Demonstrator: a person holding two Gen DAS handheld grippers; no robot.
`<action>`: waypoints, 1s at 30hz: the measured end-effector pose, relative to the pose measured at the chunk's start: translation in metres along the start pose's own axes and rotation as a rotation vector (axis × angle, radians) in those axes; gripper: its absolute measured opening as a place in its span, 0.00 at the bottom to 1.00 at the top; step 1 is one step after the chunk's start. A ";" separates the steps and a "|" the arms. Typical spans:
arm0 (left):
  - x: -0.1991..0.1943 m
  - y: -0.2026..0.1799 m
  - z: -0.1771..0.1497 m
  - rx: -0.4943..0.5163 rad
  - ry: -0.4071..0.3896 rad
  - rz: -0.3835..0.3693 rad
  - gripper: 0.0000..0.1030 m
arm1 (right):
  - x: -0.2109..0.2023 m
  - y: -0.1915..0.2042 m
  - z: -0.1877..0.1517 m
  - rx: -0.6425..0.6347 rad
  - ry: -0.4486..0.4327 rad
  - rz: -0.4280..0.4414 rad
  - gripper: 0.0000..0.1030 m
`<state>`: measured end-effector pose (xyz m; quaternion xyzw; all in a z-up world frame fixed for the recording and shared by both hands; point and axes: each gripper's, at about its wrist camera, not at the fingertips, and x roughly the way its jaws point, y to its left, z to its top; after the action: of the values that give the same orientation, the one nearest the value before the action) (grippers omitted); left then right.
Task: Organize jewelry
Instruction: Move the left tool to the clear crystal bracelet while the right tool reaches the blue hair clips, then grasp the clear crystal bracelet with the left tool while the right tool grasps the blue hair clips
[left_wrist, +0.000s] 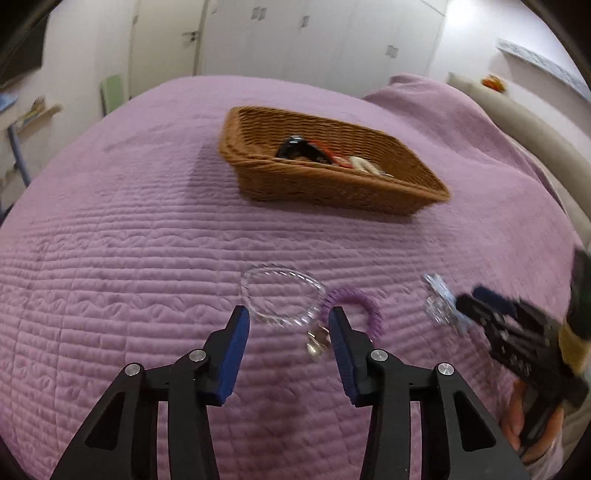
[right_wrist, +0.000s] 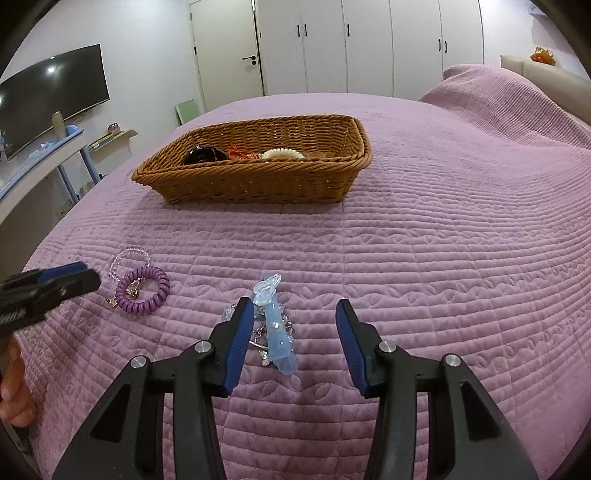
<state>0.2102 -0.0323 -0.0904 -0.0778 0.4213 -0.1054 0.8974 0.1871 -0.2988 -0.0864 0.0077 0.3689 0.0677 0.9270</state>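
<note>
Both tongs stand wide and empty over the loose jewelry still on the quilted bedspread (right_wrist: 443, 240), well short of the wicker basket (right_wrist: 251, 184) toward its far edge: the left gripper (left_wrist: 289, 325) frames the clear bead bracelet (left_wrist: 280, 295) and purple coil bracelet (left_wrist: 354, 306), the right gripper (right_wrist: 295, 314) the pale blue hair clip (right_wrist: 275, 325), apparently ready to collect them.

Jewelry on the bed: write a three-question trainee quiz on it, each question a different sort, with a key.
1. True or false: the purple coil bracelet lies inside the wicker basket.
2. Which piece lies nearest the right gripper?
A. clear bead bracelet
B. light blue hair clip
C. purple coil bracelet
3. Fill in: the left gripper is ____, its fingers either side of the near edge of the clear bead bracelet.

Key
1. False: it lies on the purple bedspread, apart from the basket.
2. B
3. open
</note>
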 end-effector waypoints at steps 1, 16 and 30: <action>0.002 0.005 0.003 -0.018 0.005 0.008 0.44 | 0.001 0.000 0.000 0.000 0.003 0.001 0.47; 0.039 0.007 0.008 0.043 0.015 0.146 0.41 | 0.012 0.012 -0.004 -0.051 0.048 0.021 0.32; 0.044 -0.022 -0.001 0.178 0.004 0.249 0.07 | 0.016 0.014 -0.006 -0.048 0.066 0.009 0.19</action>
<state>0.2342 -0.0651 -0.1185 0.0550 0.4183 -0.0304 0.9061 0.1928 -0.2836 -0.1004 -0.0153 0.3974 0.0811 0.9139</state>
